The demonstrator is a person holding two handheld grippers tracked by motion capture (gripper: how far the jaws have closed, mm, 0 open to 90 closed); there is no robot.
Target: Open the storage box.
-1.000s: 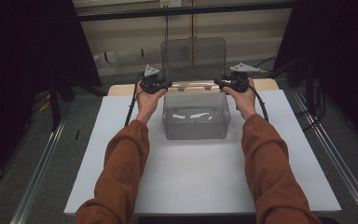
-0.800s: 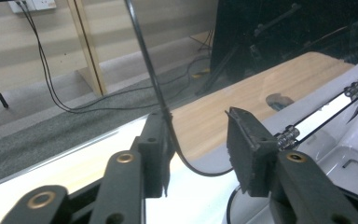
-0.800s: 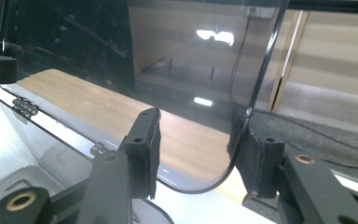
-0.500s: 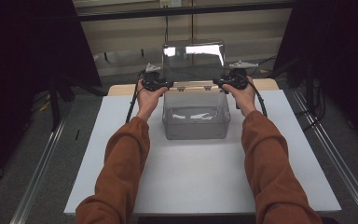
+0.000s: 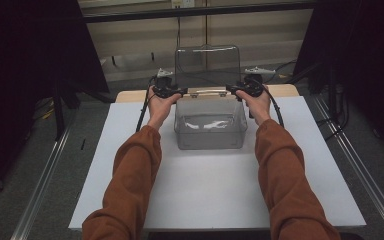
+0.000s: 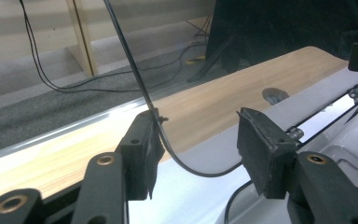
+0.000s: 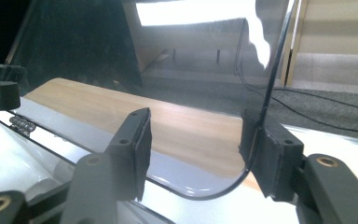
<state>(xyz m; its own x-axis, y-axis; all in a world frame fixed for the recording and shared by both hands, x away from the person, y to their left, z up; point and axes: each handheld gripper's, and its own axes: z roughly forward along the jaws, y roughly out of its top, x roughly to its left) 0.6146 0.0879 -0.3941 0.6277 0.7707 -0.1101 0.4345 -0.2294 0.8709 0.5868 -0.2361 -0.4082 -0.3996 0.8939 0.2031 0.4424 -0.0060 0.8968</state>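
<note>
A clear plastic box (image 5: 210, 131) stands on the white board, its hinged clear lid (image 5: 207, 65) raised upright behind it. My left gripper (image 5: 177, 91) is at the lid's lower left corner and my right gripper (image 5: 232, 89) at its lower right corner. In the left gripper view my left gripper (image 6: 196, 135) has just been opening; the lid's rounded corner (image 6: 200, 173) lies between the jaws, against one pad only. In the right gripper view my right gripper (image 7: 200, 140) has also been opening, with the lid (image 7: 205, 70) against its right-hand pad and the other pad apart.
The white board (image 5: 210, 195) covers a wooden table (image 5: 130, 96) whose edge shows at the back. Metal rails (image 5: 45, 185) run along the floor on both sides. Cables lie on the floor behind. Dark screens stand left and right.
Both hands have stayed at the lid's lower corners. The lid's top edge sits a little lower in the high view, and the glare it showed half a second ago is gone.
</note>
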